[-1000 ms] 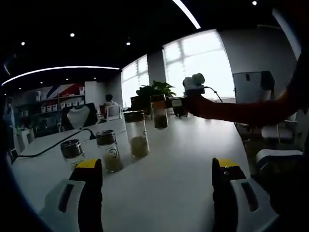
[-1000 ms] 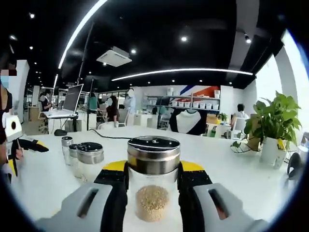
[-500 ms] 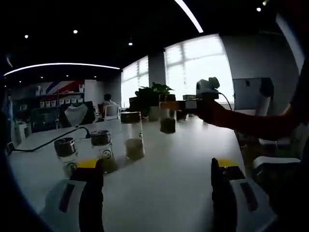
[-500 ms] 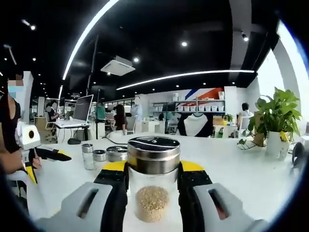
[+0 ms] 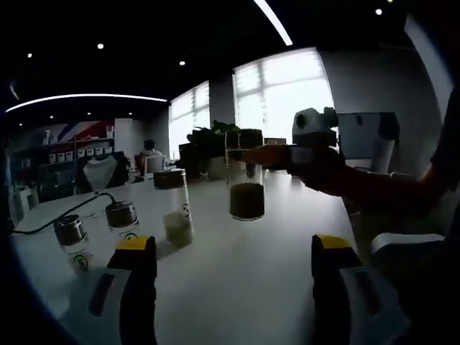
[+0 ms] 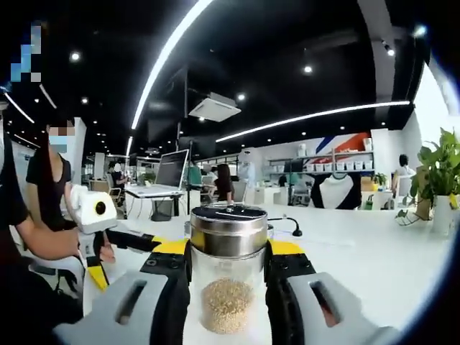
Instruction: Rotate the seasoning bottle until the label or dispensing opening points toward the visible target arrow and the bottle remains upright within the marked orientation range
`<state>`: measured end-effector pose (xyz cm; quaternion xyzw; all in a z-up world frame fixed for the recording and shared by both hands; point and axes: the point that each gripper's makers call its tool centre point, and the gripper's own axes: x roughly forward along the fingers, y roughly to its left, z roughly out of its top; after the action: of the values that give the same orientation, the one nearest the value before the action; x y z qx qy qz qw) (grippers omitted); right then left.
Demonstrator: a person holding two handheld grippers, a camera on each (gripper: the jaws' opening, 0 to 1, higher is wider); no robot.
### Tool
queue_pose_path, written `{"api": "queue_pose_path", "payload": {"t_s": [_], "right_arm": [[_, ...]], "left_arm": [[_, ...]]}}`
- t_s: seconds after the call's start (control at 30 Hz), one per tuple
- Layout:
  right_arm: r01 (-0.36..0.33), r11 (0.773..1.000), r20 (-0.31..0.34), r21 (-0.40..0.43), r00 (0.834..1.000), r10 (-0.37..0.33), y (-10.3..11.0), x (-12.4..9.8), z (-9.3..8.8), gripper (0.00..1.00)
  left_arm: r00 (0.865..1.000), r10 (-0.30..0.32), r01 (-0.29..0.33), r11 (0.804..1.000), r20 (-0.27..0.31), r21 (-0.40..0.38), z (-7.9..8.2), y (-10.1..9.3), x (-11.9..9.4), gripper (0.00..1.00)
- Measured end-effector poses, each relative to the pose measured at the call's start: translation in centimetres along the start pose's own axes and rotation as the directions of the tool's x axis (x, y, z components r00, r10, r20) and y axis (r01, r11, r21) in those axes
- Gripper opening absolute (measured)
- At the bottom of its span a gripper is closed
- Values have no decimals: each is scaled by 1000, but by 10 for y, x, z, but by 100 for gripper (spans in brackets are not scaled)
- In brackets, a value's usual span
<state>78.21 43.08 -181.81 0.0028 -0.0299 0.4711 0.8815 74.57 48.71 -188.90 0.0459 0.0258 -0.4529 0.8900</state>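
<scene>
Between my right tongs (image 6: 228,287), in the right gripper view, stands the clear glass seasoning bottle with a steel lid (image 6: 228,273), upright, a layer of tan granules at its bottom. Both yellow-tipped jaws press against its glass sides, so these tongs are clenched on it. From the left gripper view I see the same bottle (image 5: 246,176) held up above the white surface (image 5: 244,266), gripped at its upper part by the right tongs, which come in from the right with a hand and sleeve behind them. I cannot make out a label or an arrow on it.

My left tongs (image 5: 228,262) are released, their jaws standing wide apart with nothing between them, low over the surface. Beyond the left jaw three more glass shakers stand on the surface: a tall one with pale contents (image 5: 175,207), a shorter one with a round metal lid (image 5: 123,218) beside it, and another short one (image 5: 71,237) further left. A black cable (image 5: 61,214) runs behind them. At the far edge sits a leafy potted plant (image 5: 205,144) against bright windows.
</scene>
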Motion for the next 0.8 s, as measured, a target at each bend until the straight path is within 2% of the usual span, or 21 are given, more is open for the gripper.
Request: {"api": "queue_pose_path", "payload": {"t_s": [0.1, 0.17, 0.37, 0.53, 0.8], "right_arm": [[-58, 998, -9, 10, 998, 58, 17, 4, -1, 37], [-95, 995, -9, 4, 995, 95, 29, 6, -2, 37], [-198, 980, 2, 33, 980, 198, 58, 8, -7, 37], [-293, 955, 15, 50, 956, 293, 80, 11, -8, 37], [-401, 915, -8, 35, 916, 401, 108, 16, -12, 37]], "left_arm": [[1000, -25, 25, 1000, 14, -3, 2, -7, 3, 93], [999, -35, 35, 999, 22, 5, 4, -11, 4, 89], [996, -78, 76, 997, 54, 25, 8, -23, 1, 84], [987, -136, 131, 990, 86, 61, 9, -37, -6, 76], [981, -162, 157, 986, 108, 53, 9, -36, -15, 64]]}}
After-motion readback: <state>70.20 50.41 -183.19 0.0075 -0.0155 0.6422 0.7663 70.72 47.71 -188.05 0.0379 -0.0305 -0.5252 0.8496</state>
